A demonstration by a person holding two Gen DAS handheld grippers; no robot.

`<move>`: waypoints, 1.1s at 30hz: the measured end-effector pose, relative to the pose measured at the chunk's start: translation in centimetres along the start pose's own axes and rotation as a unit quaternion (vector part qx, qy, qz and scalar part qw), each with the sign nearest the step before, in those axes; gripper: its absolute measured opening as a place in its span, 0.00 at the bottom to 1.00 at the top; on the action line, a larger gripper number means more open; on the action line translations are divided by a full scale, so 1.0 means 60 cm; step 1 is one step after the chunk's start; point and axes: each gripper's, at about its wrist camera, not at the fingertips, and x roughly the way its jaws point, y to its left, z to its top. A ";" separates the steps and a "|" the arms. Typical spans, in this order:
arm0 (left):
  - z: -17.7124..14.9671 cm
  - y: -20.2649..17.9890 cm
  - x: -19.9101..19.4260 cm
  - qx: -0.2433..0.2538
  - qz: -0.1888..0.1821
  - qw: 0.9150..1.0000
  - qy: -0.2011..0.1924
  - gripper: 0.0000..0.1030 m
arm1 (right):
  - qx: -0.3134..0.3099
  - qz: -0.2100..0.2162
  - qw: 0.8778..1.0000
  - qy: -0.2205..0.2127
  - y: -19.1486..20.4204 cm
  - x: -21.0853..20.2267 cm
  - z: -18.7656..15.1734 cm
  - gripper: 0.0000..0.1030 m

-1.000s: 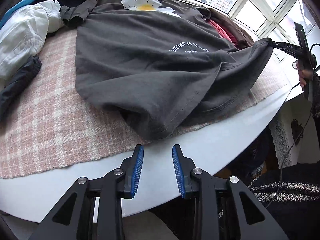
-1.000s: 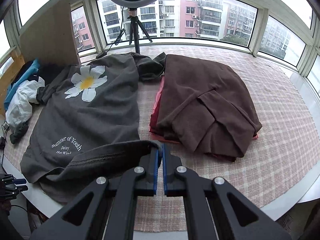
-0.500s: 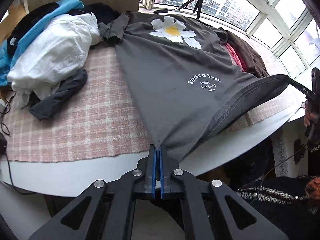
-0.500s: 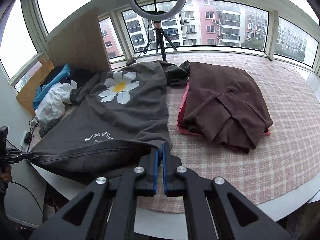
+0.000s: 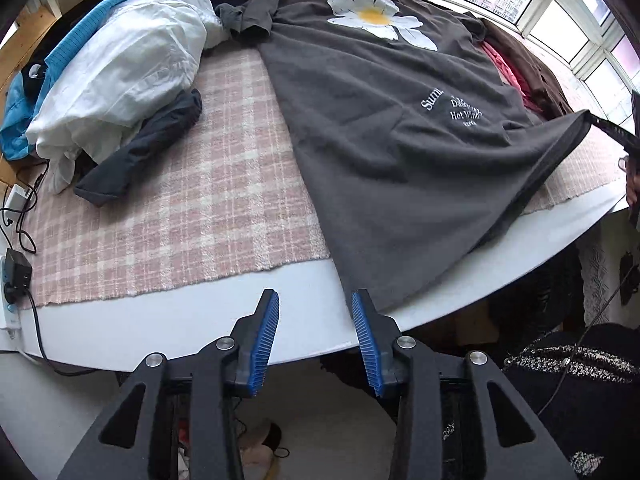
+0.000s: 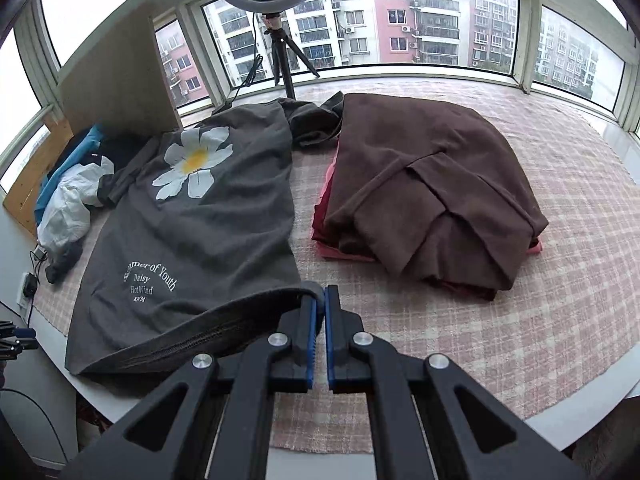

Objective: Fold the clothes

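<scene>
A dark grey T-shirt [image 5: 372,92] with a white daisy print and white lettering lies spread on the pink checked cloth; it also shows in the right wrist view [image 6: 208,216]. My left gripper [image 5: 315,322] is open and empty at the white table edge, just short of the shirt's near hem corner. My right gripper [image 6: 320,300] is shut on the shirt's other hem corner and holds it a little above the cloth. It shows at the far right of the left wrist view [image 5: 612,132].
A folded brown garment [image 6: 432,184] lies on red and pink folded clothes [image 6: 332,240] to the right of the shirt. A pile of white, blue and dark clothes [image 5: 116,64] sits at the left. A ring-light tripod [image 6: 280,40] stands by the window. Cables and a power strip [image 5: 16,276] hang at the left edge.
My left gripper closed on the shirt's near hem corner and pulled it out flat, then opened and let it drop at the table edge. My right gripper kept hold of its corner.
</scene>
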 end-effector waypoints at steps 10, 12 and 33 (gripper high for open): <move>-0.017 -0.118 0.060 0.043 -0.038 0.998 -0.013 0.36 | -0.017 -0.047 0.998 0.041 -0.027 0.072 0.032 0.04; -0.012 -0.134 0.079 0.046 -0.037 0.998 0.000 0.36 | -0.021 -0.044 0.998 0.041 -0.025 0.072 0.032 0.04; 0.002 0.068 -0.168 -0.052 -0.003 0.994 -0.096 0.04 | -0.054 0.021 0.997 0.055 0.064 -0.042 -0.086 0.04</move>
